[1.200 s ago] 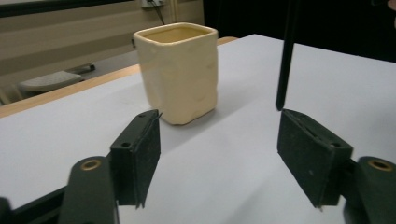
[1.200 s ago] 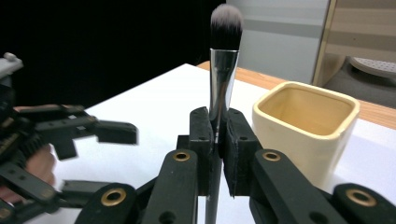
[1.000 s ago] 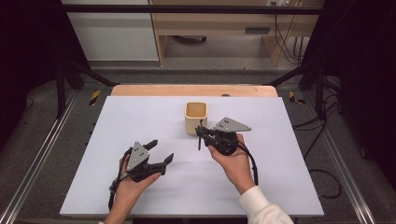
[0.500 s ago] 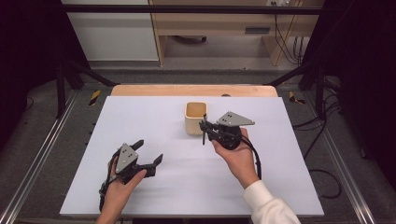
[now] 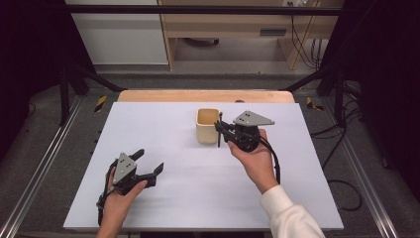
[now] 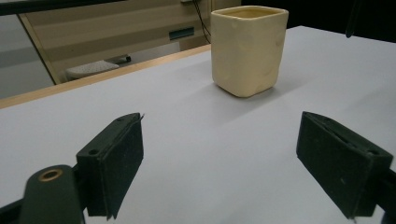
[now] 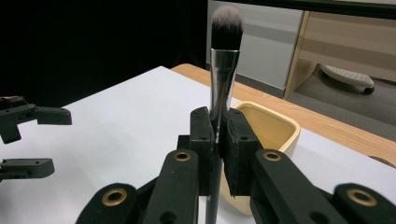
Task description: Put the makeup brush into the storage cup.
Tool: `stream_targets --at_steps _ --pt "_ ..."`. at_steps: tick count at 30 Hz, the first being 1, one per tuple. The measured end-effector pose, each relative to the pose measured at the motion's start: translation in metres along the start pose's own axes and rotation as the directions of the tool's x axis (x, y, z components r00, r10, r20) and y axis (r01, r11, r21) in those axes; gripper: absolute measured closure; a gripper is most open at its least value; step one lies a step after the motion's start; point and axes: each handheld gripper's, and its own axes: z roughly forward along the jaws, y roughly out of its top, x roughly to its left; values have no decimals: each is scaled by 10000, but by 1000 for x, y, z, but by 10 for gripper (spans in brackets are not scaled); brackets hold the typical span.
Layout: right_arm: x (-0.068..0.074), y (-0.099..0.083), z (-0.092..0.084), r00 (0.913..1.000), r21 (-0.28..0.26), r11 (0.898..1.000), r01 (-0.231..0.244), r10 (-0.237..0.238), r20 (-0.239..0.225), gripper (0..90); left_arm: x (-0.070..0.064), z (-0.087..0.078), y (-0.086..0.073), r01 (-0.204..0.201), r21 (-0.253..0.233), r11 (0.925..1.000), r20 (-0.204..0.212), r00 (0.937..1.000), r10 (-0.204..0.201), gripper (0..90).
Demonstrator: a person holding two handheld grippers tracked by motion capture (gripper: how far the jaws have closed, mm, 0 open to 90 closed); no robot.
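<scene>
Right gripper (image 5: 219,130) is up off the tabletop (image 5: 163,119), just right of the cream cup (image 5: 207,125). Its fingers (image 7: 201,135) are pinching a makeup brush (image 7: 223,74) by the metal ferrule. In the right gripper view I see the brush standing upright between the pads, bristles on top, handle running down past them and out of frame. In the high view the brush reads as a thin dark vertical line next to the cup's right wall; I can't tell from there whether it touches the cup. Grey plate on top of that gripper faces up, cable trails back along the person's right hand (image 5: 255,158).

The cup sits upright on the tabletop, a bit behind centre, mouth open; the part of the inside I can see is bare.

Left gripper (image 5: 148,165) is low near the front left of the tabletop, well apart from the cup. Fingers (image 6: 116,161) spread wide with nothing between them; they were opening within the last second and have just eased in slightly. Left gripper view looks across bare tabletop straight at the cup, which is farther off and sits between the two pads in the frame. Left hand (image 5: 116,201) comes in from the bottom edge.

Beyond the tabletop's wooden far edge: floor, light wood furniture, loose cables.
</scene>
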Motion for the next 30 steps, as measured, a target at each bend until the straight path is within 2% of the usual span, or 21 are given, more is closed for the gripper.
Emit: stream_targets --at_steps 6,10,17,21,30 --pt "-3 8 0 10000 -8 10000 40 -40 83 833 3 -3 0 204 -68 9998 -6 9998 -204 144" --pt "-5 14 1 9998 -13 9999 107 -107 170 832 4 -4 1 115 14 9999 -112 9999 -114 149" --pt "-12 22 5 9994 -110 9999 -22 25 344 832 3 -3 1 123 163 9998 11 9999 -123 150" --pt "-14 27 8 9990 -64 10000 76 -73 451 832 0 -2 2 -111 250 9996 53 9999 109 149" --pt "-19 35 13 9978 -275 9996 -89 107 660 832 -1 0 2 -168 208 9996 143 9998 165 149"
